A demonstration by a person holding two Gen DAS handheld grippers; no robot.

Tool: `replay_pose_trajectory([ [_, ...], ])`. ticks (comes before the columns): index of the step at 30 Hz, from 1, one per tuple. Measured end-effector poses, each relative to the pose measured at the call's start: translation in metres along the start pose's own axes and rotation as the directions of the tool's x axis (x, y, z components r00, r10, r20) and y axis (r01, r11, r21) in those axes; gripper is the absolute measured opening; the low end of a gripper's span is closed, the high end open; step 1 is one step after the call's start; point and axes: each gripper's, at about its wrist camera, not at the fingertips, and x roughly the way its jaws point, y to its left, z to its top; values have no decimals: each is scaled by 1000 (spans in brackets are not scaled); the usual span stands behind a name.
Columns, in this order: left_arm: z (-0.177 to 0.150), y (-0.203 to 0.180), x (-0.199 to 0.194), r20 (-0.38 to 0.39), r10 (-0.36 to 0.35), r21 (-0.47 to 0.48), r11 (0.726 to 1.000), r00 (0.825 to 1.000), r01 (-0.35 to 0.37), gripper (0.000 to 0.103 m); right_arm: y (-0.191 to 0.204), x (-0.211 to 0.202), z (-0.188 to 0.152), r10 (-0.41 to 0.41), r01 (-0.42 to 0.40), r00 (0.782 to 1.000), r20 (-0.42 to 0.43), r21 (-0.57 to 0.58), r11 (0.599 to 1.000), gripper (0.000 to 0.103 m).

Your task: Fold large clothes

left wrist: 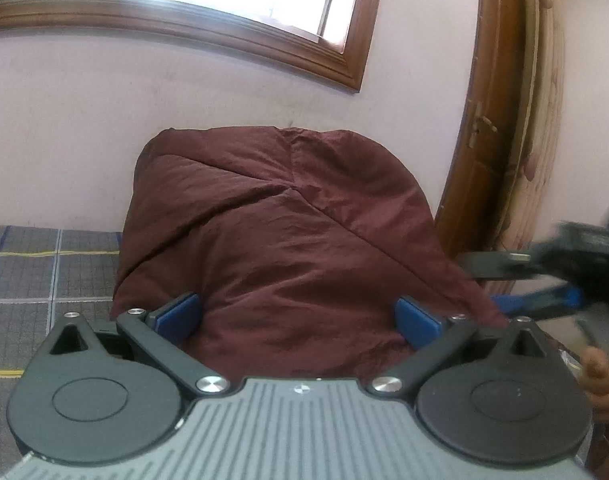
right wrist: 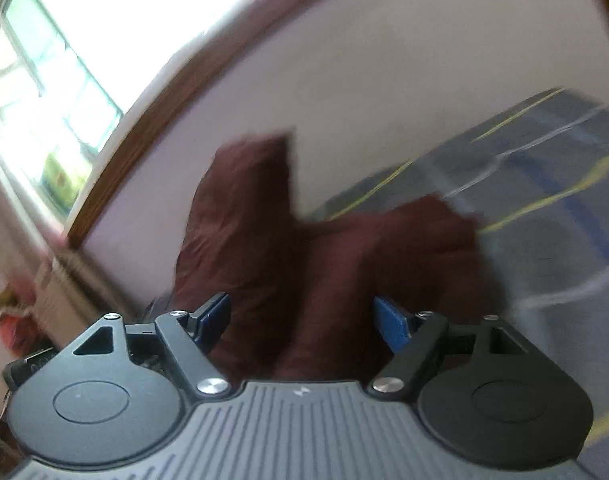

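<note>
A dark maroon garment [left wrist: 276,240] lies bunched on a bed with a grey checked cover [left wrist: 44,264], its far end heaped up against the pale pink wall [left wrist: 104,128]. In the left wrist view it fills the middle of the frame as a creased, folded mound; in the right wrist view, which is blurred, the same cloth [right wrist: 304,260] shows as two lobes, one standing taller toward the wall and one lower, spreading onto the cover [right wrist: 544,208].

The left tool [left wrist: 298,318] points over the near edge of the garment, angled a little downward. Its jaws stand wide apart, the blue pads [left wrist: 180,316] out to either side with the cloth lying between them, and neither pad presses on it; nothing is held.

The right tool [right wrist: 302,322] is rolled to one side, so that the wall and bed tilt steeply across its view. Its jaws are also parted, less widely, with the maroon cloth seen between the blue pads [right wrist: 392,322]. The blur hides whether either pad touches the fabric, but they do not pinch it. From the left wrist view the right tool [left wrist: 544,280] shows as a blurred dark shape with blue parts just right of the garment, and below it a part of the person's hand [left wrist: 602,384].

Beyond the garment, a wooden-framed window [left wrist: 224,20] sits above it on the wall, and a wooden door frame [left wrist: 496,120] with a floral curtain [left wrist: 544,120] stands to its right.
</note>
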Motion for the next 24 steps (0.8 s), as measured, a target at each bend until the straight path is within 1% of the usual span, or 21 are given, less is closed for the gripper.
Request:
replay_pose_trajectory([
  [1,0,0,0,-2,2,-4,1000,1000,-2,101,9,18,4,-10,10,1000,-15,-18,1000,77],
  [3,4,0,6,-6,23,-12,1000,1000,-23,101,24,45,16,3,-4,1000,-8,-108,994,40],
  [4,5,3,6,-10,23,-31,999,1000,-23,101,31,52,26,15,-13,1000,10,-158,987,35],
  [5,8,7,6,-11,5,-67,998,1000,-5,101,34,55,35,30,-24,999,28,-183,983,26],
  [6,11,10,5,-5,-18,-100,995,1000,18,101,36,55,44,52,-42,998,47,-196,980,21],
  [8,14,7,4,5,-58,-123,991,998,58,101,31,46,50,77,-59,994,79,-211,976,17],
  [11,5,-9,7,-8,-111,-106,988,994,110,101,0,30,30,52,-33,994,94,-198,980,15],
  [12,0,-15,9,-11,-134,-91,987,991,133,101,-17,25,21,32,-16,995,95,-163,986,15],
  [14,-7,-27,11,-14,-166,-58,984,986,165,101,-60,21,10,6,-2,995,96,-40,999,15],
  [15,-10,-33,13,-23,-176,-38,984,984,175,101,-75,22,7,-17,17,996,85,2,1000,15],
  [17,-15,-43,17,-36,-174,15,984,984,175,101,-97,25,2,21,-28,997,67,91,995,15],
  [18,-17,-45,17,-40,-173,33,984,984,174,101,-97,22,2,27,-36,996,84,109,993,16],
  [19,-18,-45,18,-41,-171,37,984,984,173,101,-91,19,5,14,-24,994,107,97,995,16],
  [21,-20,-41,16,-39,-172,18,985,984,173,101,-74,5,18,-52,48,984,168,24,999,18],
  [22,-20,-40,16,-40,-175,15,984,984,176,101,-60,-2,28,-73,80,974,215,-22,997,18],
  [23,-21,-40,15,-41,-176,18,984,984,177,102,-50,-8,36,-69,85,968,242,-55,995,18],
  [24,-21,-41,15,-41,-175,23,984,984,176,102,-34,-10,49,-48,76,965,258,-102,992,18],
])
